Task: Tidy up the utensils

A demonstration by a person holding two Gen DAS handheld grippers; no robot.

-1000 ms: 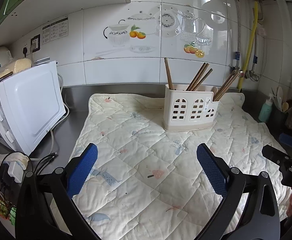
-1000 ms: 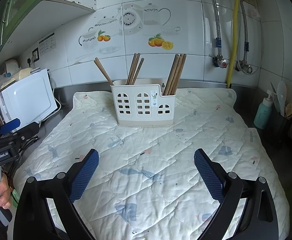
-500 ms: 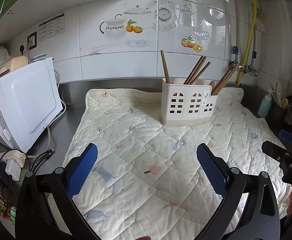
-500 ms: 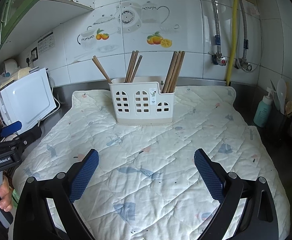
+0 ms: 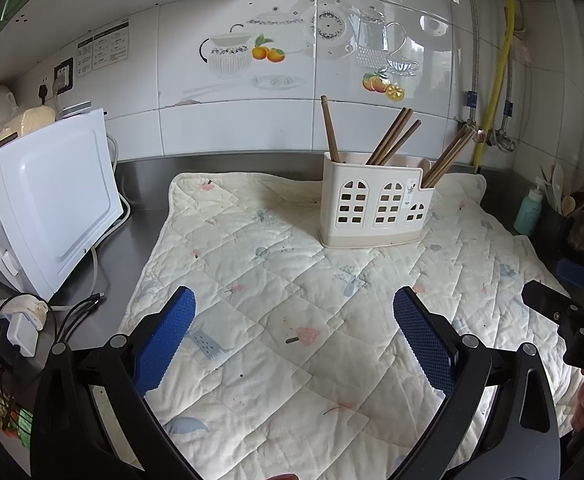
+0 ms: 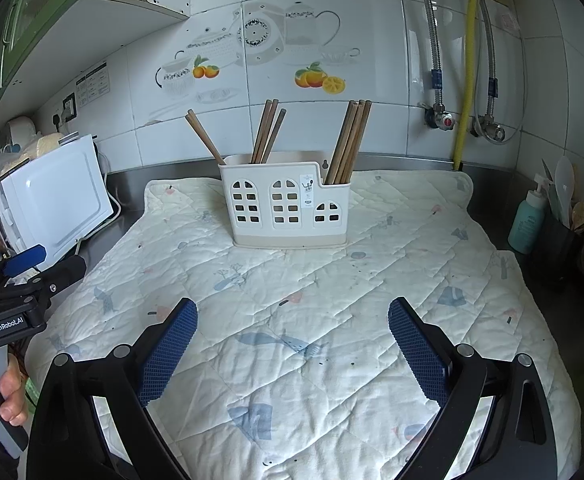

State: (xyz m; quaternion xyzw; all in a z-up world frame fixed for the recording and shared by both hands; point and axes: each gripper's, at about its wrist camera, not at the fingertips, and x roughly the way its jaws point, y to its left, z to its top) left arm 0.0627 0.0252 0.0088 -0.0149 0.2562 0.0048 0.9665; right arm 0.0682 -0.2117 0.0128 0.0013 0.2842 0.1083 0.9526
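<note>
A cream utensil caddy (image 5: 375, 208) with arched cut-outs stands upright on a quilted mat (image 5: 284, 320); it also shows in the right wrist view (image 6: 288, 210). Wooden chopsticks (image 5: 391, 136) stand in its three compartments, also seen in the right wrist view (image 6: 351, 140). My left gripper (image 5: 292, 328) is open and empty, above the mat's near part, well short of the caddy. My right gripper (image 6: 292, 336) is open and empty, likewise above the mat (image 6: 331, 300). The left gripper shows at the left edge of the right wrist view (image 6: 24, 280).
A white appliance (image 5: 48, 204) stands at the left, with cables and a charger (image 5: 20, 324) before it. A teal bottle (image 6: 529, 218) and a dark pot of spoons (image 6: 563, 236) sit at the right. Pipes and valves (image 6: 463, 80) run down the tiled wall.
Both grippers have drawn back slightly from the caddy and tilted; the caddy looks smaller and sits lower in both views. Both stay open and empty.
</note>
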